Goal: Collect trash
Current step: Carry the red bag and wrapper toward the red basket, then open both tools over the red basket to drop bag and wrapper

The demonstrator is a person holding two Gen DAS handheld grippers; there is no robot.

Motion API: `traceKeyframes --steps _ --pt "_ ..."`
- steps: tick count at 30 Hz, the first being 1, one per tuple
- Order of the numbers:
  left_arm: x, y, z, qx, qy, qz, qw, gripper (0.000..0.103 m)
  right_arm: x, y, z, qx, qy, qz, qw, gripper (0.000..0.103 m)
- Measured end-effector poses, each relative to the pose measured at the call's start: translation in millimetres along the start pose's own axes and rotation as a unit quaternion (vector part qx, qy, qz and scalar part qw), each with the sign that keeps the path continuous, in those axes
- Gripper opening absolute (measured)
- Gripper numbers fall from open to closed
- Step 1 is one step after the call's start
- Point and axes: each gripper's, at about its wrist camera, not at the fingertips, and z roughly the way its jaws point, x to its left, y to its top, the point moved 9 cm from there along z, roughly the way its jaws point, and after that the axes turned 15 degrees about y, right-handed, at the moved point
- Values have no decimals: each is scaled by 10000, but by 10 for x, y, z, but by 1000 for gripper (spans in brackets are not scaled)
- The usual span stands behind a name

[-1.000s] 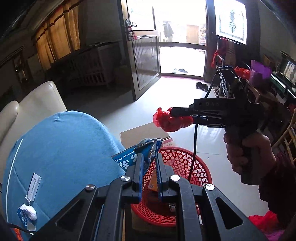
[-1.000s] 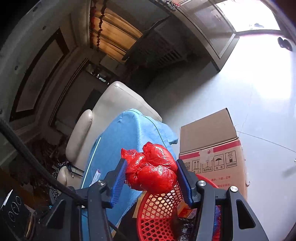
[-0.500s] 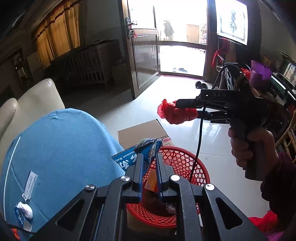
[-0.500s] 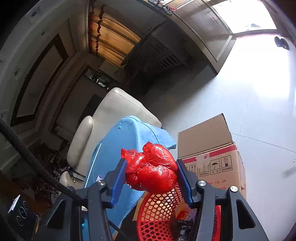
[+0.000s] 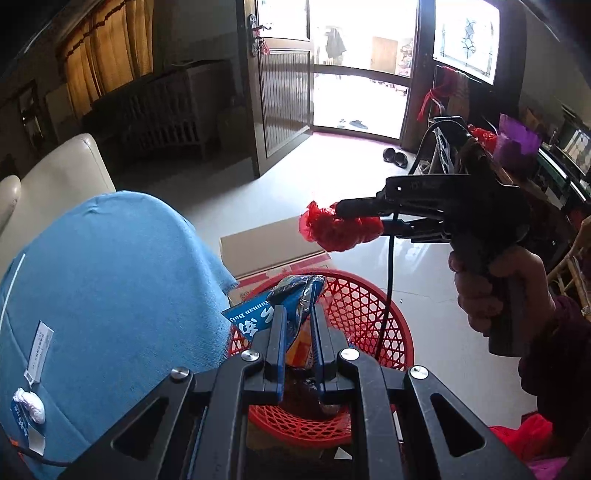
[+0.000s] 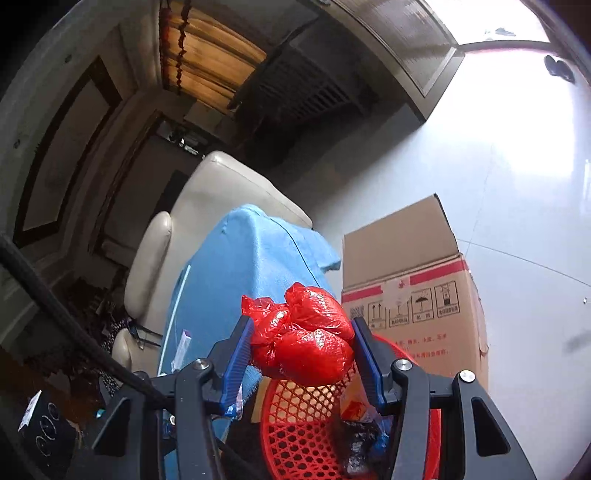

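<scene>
Low in the frame, the left gripper (image 5: 297,328) pinches a blue snack wrapper (image 5: 280,306) over the red basket (image 5: 369,310). At centre right, the right gripper (image 6: 303,354) squeezes a red plastic bag (image 6: 306,343) above the basket's rim. A cardboard box (image 6: 406,266) stands just behind the basket, and a blue cloth (image 5: 103,280) fills the left.

Daylight from the open doorway (image 5: 360,66); strong backlight, dark periphery, heavy fisheye.
Left wrist view: doorway and window (image 5: 466,35) blown out white, glare spreading over the glossy floor (image 5: 332,177). Curtains (image 5: 107,51) glow amber; the wall beside them stays dim. Right wrist view: floor (image 6: 517,155) overexposed at upper right, no detail there. Corners vignette to black in both views, straight lines bow at the edges. Red plastic bag (image 6: 304,338) shows small specular highlights. The left claw (image 5: 297,334) body reads near-silhouette. Focus mostly sharp; no obvious motion blur.
</scene>
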Motion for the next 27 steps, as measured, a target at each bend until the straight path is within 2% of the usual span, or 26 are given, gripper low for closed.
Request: traceKeyframes --steps 6,18,20,22,24,27 --pt "-35 -116 97 272 -227 -99 9993 14 -97 -227 35 425 -193 36 9989 57" --pt "-20 -153 152 396 -367 -254 9982 14 -243 -628 364 1212 -438 388 9909 59" --pt "-6 -167 157 396 -291 -251 9985 22 -241 -668 400 1292 -313 551 9896 62" --pt "6 -165 156 404 -296 -331 9982 50 -217 -672 407 1296 -252 606 9894 63" --pt "53 -141 126 310 -220 -416 9984 59 -181 -656 389 1236 -187 622 9902 66" --pt "127 -120 98 228 -100 -448 9987 60 -89 -601 357 1097 15 609 9921 71"
